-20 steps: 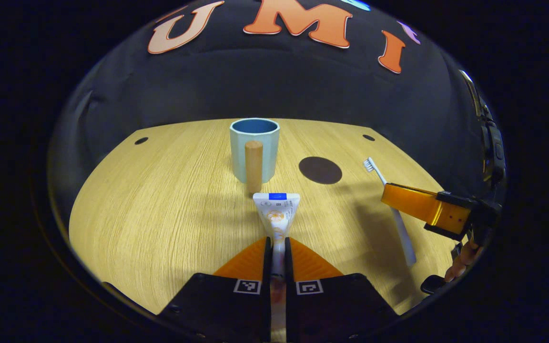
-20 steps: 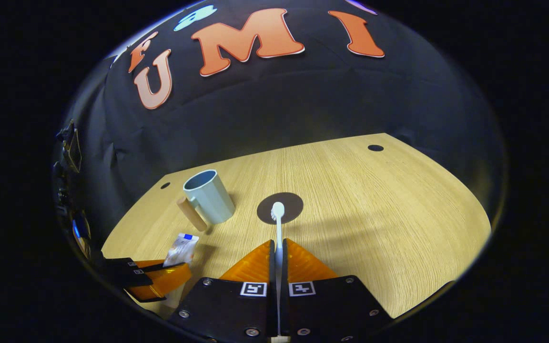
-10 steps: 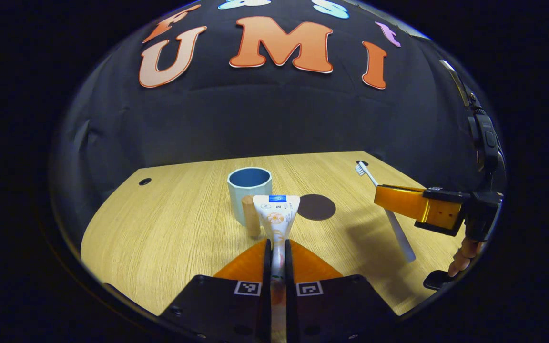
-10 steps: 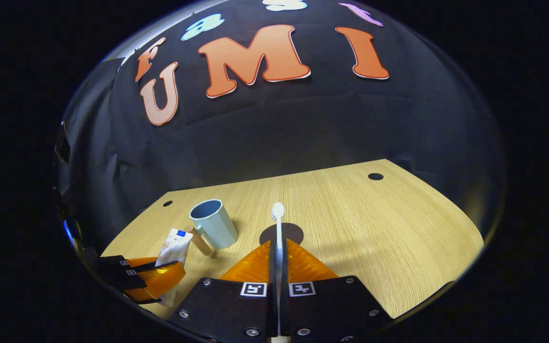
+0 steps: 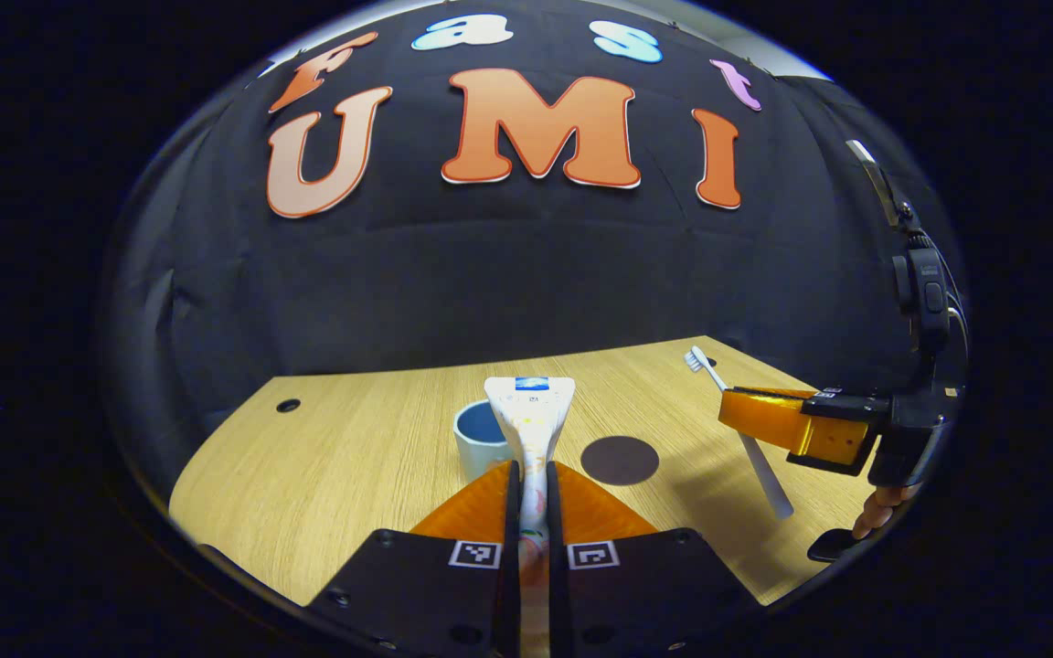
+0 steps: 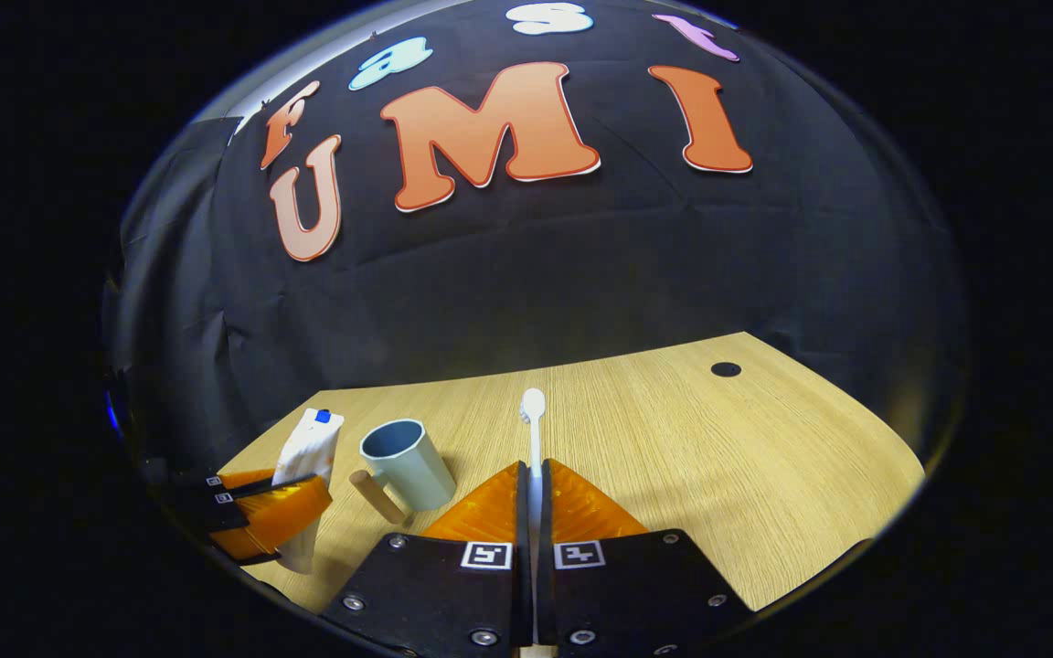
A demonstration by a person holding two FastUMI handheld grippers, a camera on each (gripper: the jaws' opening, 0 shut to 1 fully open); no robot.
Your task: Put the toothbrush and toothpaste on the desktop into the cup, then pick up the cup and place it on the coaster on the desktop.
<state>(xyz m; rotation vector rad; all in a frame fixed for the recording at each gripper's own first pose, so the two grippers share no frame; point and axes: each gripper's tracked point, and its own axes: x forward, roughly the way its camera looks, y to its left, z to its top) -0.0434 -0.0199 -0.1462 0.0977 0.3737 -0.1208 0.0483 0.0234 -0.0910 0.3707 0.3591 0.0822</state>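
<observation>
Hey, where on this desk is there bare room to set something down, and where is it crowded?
The desktop lies bare from the toothbrush toward the cable hole, and also left of the cup toward the other hole. It is crowded around the cup, where the coaster, toothpaste and both grippers gather.
</observation>
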